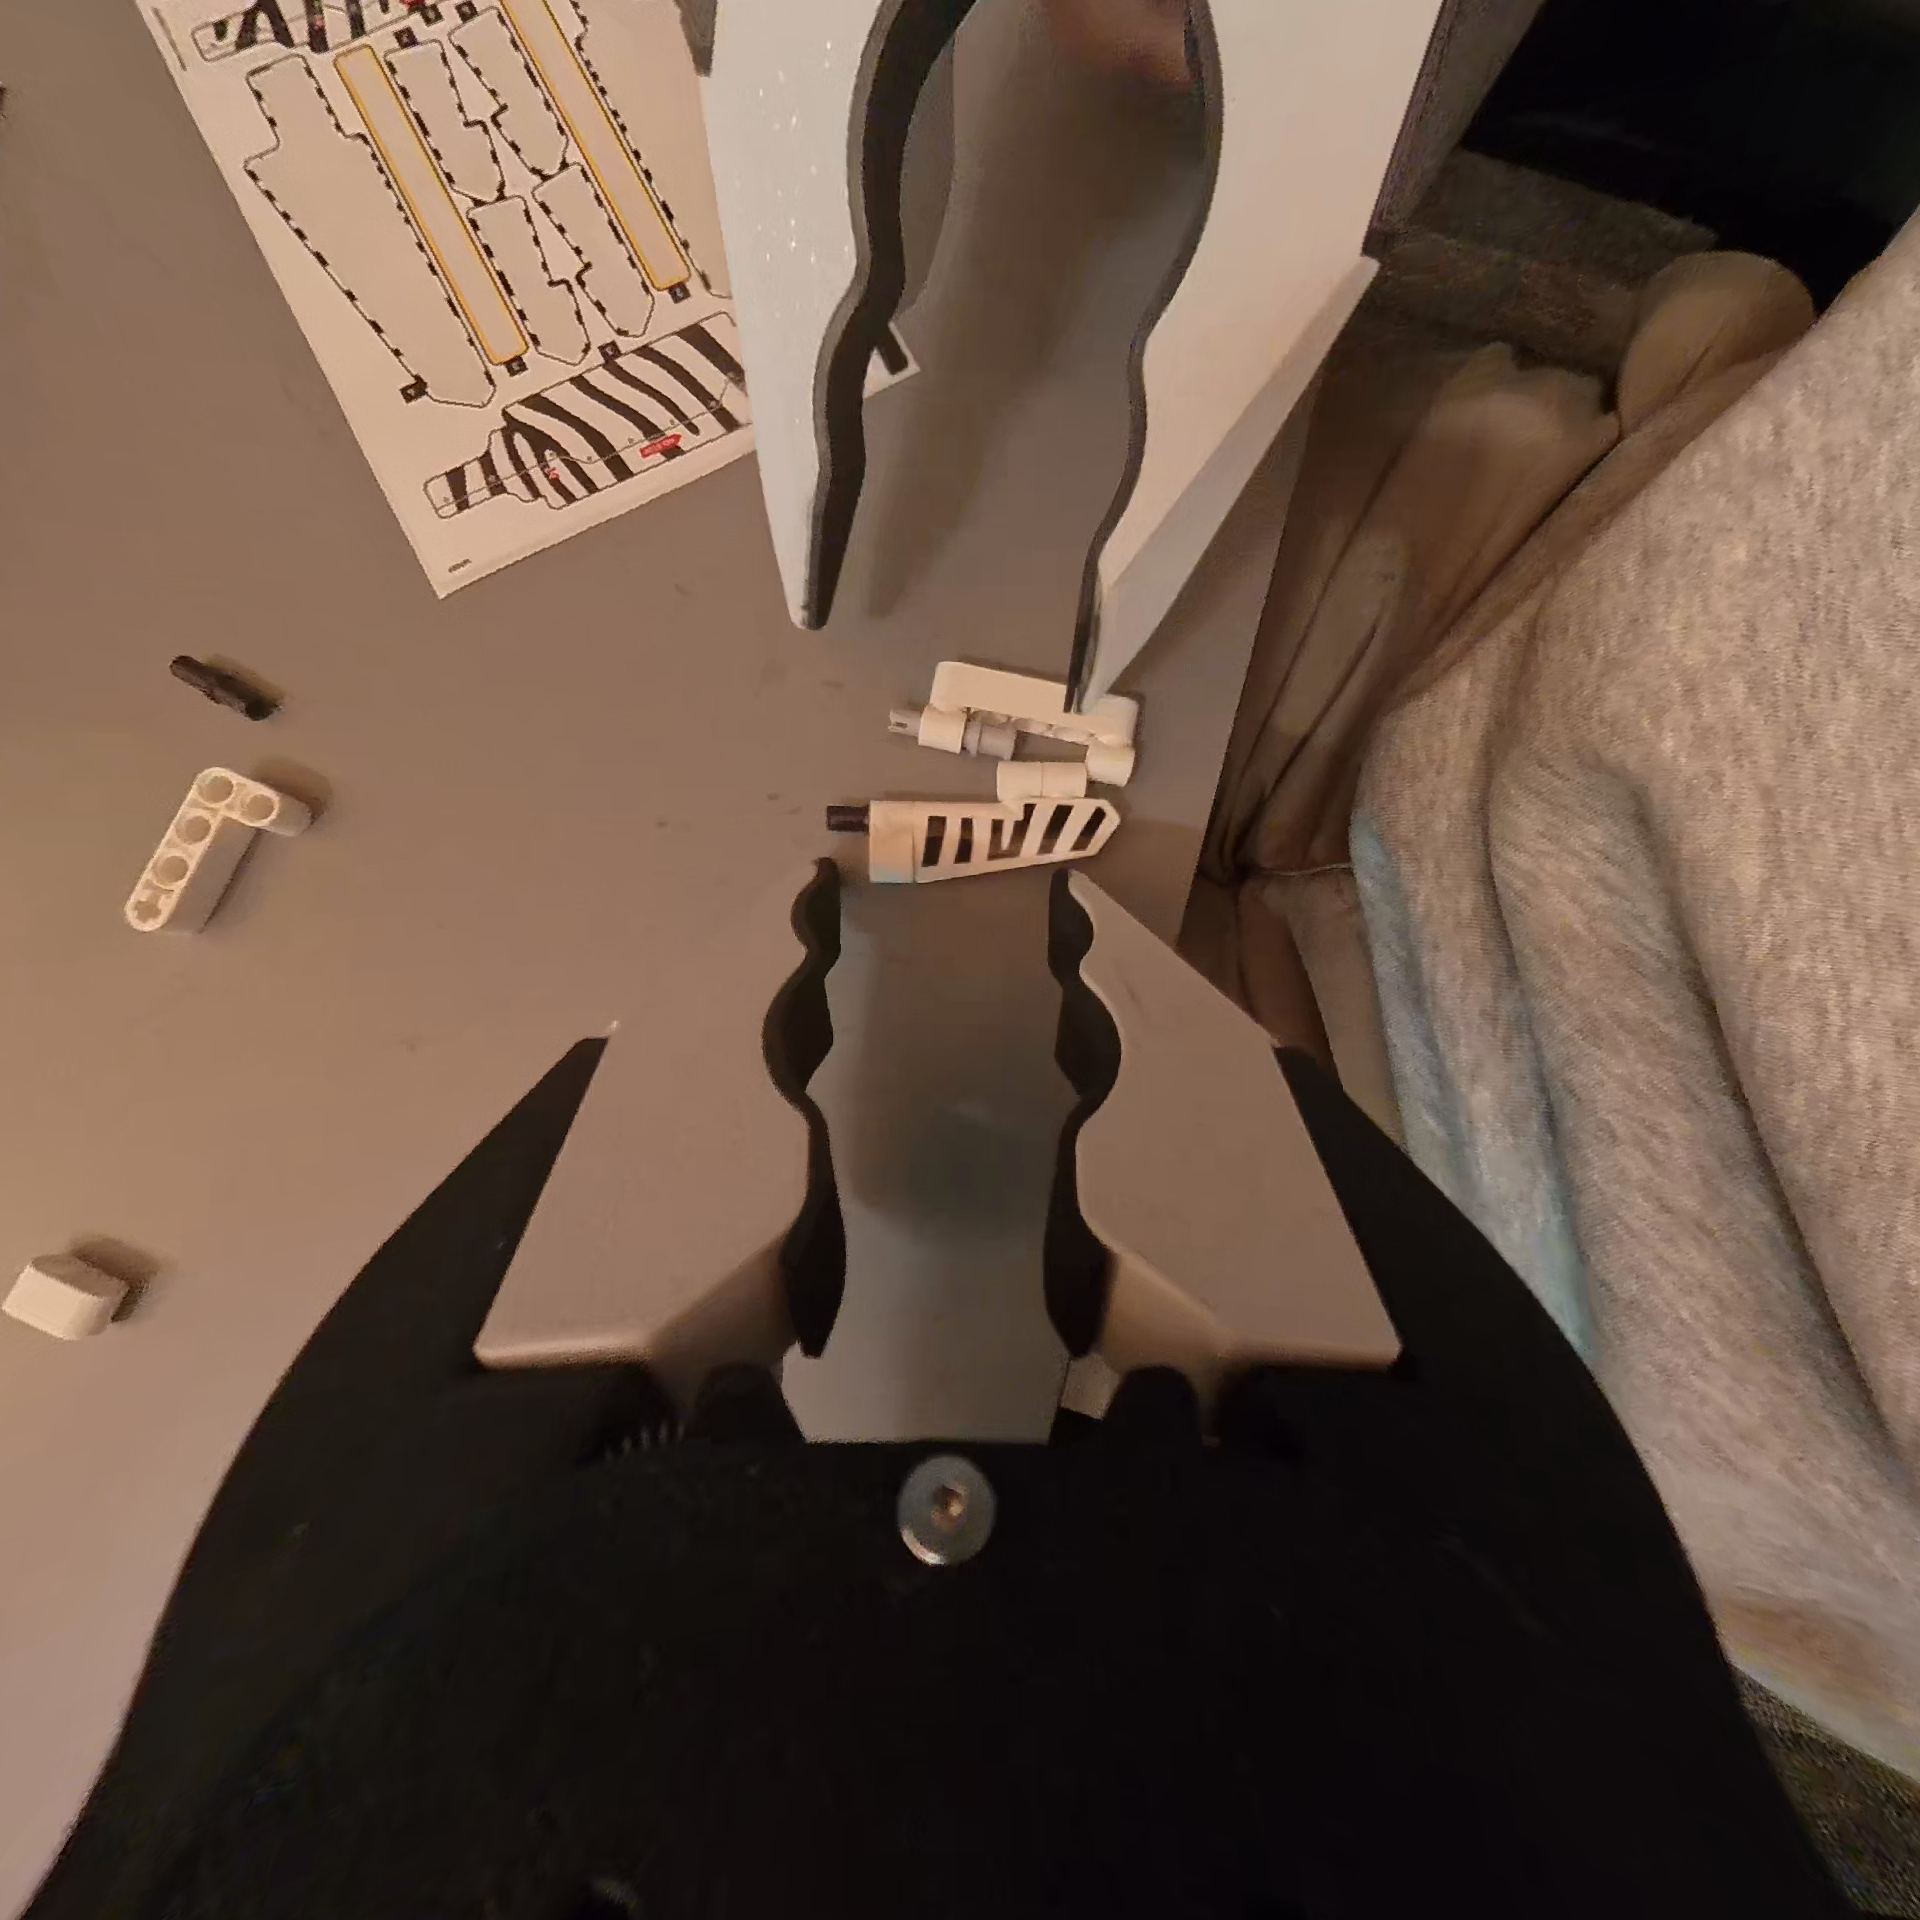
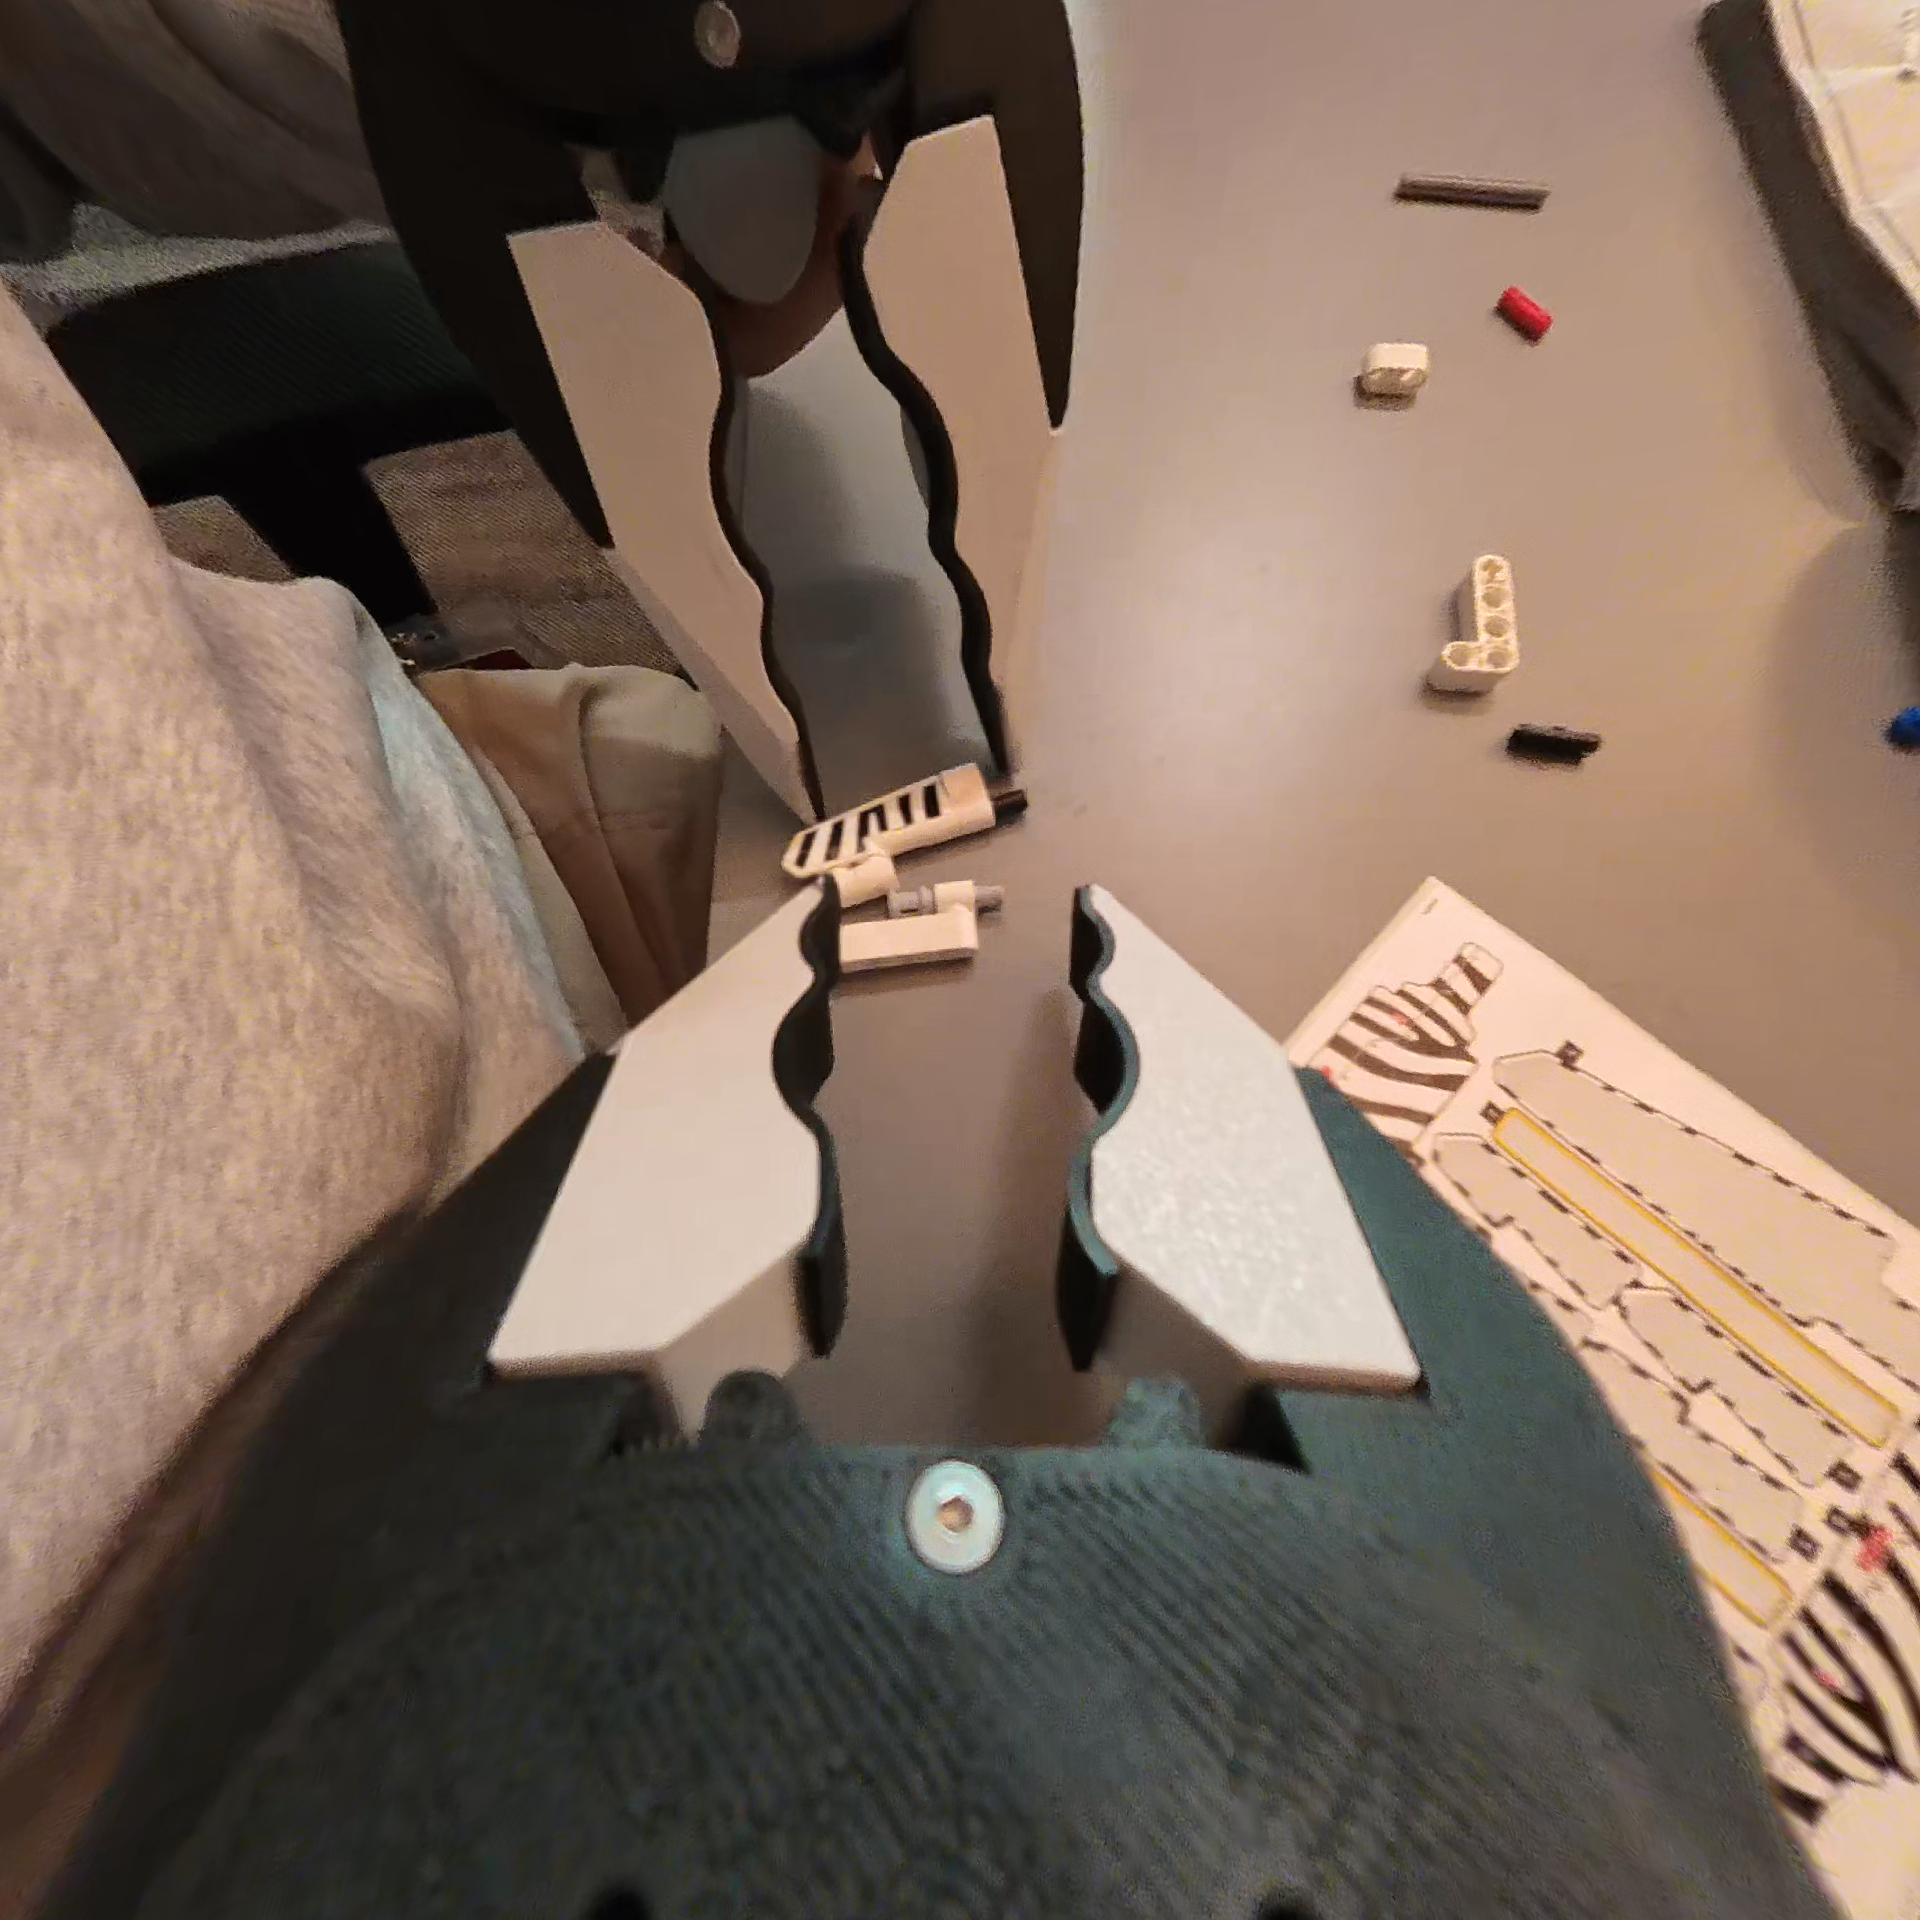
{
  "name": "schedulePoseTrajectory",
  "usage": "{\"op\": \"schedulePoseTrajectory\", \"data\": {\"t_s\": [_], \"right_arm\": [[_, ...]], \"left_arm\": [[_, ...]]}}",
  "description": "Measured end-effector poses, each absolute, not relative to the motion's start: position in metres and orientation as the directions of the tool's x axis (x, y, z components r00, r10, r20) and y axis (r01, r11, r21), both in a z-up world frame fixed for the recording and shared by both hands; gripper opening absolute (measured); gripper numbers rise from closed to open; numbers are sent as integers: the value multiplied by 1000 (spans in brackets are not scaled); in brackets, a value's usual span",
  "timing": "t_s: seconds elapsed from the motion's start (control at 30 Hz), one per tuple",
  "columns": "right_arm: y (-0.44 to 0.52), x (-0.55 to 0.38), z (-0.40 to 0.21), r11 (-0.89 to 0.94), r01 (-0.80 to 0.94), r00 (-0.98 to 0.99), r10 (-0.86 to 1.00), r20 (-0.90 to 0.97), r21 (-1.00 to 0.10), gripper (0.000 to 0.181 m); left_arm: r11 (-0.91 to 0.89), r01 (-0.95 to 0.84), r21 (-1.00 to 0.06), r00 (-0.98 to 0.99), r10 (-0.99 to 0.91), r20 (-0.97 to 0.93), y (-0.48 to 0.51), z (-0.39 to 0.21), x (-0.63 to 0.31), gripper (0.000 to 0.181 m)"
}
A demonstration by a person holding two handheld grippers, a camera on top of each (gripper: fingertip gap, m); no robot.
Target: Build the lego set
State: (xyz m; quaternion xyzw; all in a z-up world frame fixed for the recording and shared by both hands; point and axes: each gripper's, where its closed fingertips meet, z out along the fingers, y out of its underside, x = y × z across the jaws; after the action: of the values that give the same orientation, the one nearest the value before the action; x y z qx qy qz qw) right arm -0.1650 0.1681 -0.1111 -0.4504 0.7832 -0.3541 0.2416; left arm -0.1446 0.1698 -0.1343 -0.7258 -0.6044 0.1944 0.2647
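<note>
1. The small white lego assembly [image 1: 1013, 727], a bar with grey pins and round connectors, lies flat on the grey tabletop [image 1: 582, 935] close to its edge. Touching it on one side is a white tapered lego panel with black zebra-like stripes [image 1: 992, 840] and a black pin at its thick end.
2. The left tool [image 1: 940, 878] has its fingers spread and holds nothing; its tips sit just short of the striped panel, which lies across the gap.
3. The right tool [image 2: 951, 904] faces it from the other side, fingers likewise apart and empty. One fingertip touches or overlaps the far end of the white assembly; the pictures do not settle which.
4. Loose parts lie well apart from the assembly: a white L-shaped beam with round holes [image 1: 213, 847], a short black pin [image 1: 223, 686], a small white rounded block [image 1: 62, 1297], and, in the right wrist view, a red stud [image 2: 1523, 311], a long dark axle [image 2: 1470, 193] and a blue piece [image 2: 1903, 722] at the frame's edge.
5. A white sticker sheet [image 1: 457, 260] with dashed outlines, yellow-edged strips and zebra-striped shapes lies flat beyond the tools. It carries small number tags and a tiny red mark, too small to make out.
6. Grey and beige fabric [image 1: 1662, 935] fills the space past the tabletop edge.
</note>
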Motion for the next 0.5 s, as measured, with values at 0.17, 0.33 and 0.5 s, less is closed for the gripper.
{"op": "schedulePoseTrajectory", "data": {"t_s": [0.17, 0.33, 0.5], "right_arm": [[166, -160, -118, 322, -627, -453, -892, -5, -709, 39], [167, -160, -127, 316, -697, -427, -904, 18, -644, 32], [170, -158, -129, 314, -720, -406, -914, 9, -619, 24]], "left_arm": [[-110, 770, -628, 177, 983, 45, 166, -135, -144, 41], [-99, 754, -650, 172, 984, 49, 166, -135, -142, 41], [-94, 737, -669, 173, 983, 53, 167, -134, -142, 40]]}}
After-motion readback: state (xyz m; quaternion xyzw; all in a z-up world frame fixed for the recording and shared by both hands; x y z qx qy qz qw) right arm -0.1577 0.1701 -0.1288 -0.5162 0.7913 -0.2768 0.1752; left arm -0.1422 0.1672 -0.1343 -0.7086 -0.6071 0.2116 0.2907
